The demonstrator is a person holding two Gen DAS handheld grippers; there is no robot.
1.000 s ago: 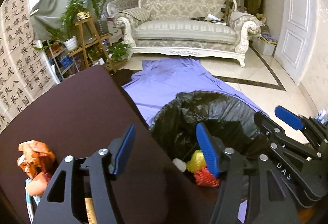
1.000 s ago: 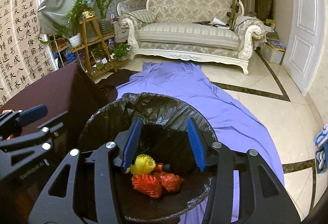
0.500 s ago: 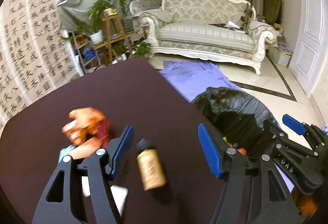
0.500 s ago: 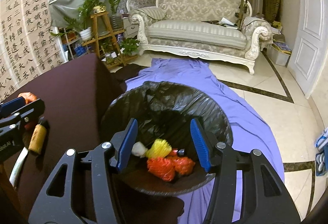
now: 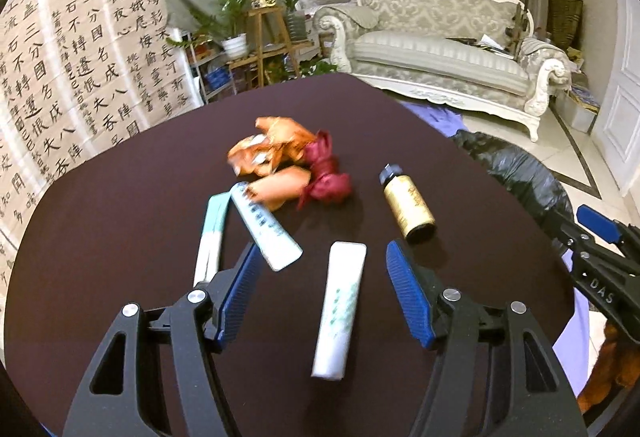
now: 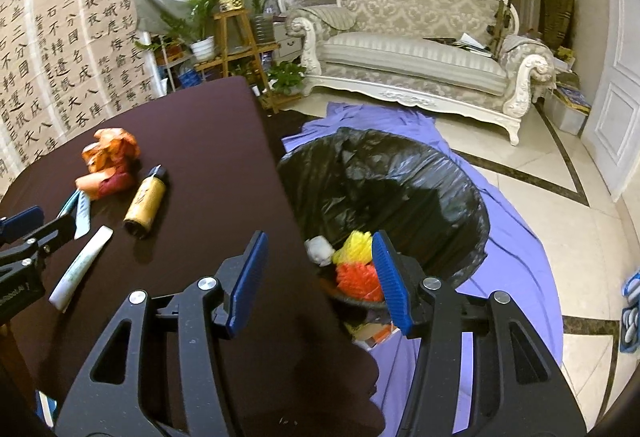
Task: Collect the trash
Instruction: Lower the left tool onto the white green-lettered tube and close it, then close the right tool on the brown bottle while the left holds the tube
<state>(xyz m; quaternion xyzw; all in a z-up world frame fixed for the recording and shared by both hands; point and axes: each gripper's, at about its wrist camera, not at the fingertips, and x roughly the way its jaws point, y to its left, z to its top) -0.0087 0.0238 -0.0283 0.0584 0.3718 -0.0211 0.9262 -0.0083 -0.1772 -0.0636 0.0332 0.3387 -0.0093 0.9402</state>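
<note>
white tube lies straight ahead of the open left claw

the left claw (image 5: pixel 324 289), jaws apart and empty, hovers over the dark worktop (image 5: pixel 120 197). a white tube (image 5: pixel 340 309) lies between its jaws, long axis pointing ahead. its green print is unreadable. the right claw (image 6: pixel 316 277), apart and empty, sits farther off, beside the black-lined bin (image 6: pixel 440 173).

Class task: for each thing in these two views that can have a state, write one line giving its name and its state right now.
Left tool: open, empty, above the white tube.
Right tool: open, empty.
White tube: lying flat on the table.
Brown bottle: on its side, black cap on.
Orange wrappers: crumpled, on the table.
Bin bag: open, some trash inside.
</note>
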